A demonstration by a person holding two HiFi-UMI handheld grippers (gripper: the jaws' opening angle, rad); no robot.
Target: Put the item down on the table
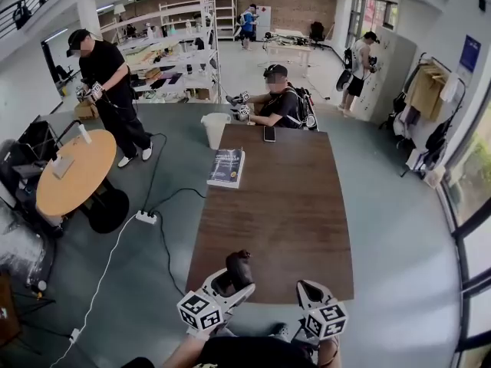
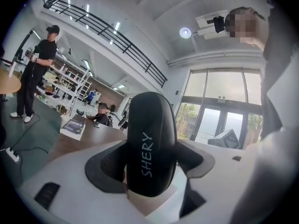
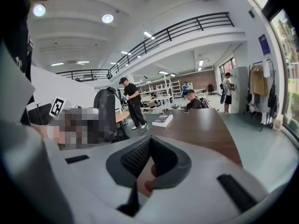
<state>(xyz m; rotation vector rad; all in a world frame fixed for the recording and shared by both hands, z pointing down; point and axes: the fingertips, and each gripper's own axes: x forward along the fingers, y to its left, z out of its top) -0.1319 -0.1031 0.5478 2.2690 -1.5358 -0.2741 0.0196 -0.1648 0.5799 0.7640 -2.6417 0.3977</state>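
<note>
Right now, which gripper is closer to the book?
Left. The left gripper, holding a black case, is in line with the book; the right gripper sits farther right.

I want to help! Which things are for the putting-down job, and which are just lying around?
For the job: black case, held in the left tool; brown table.
Just lying about: book and phone on the table; white jug at its far corner.
</note>
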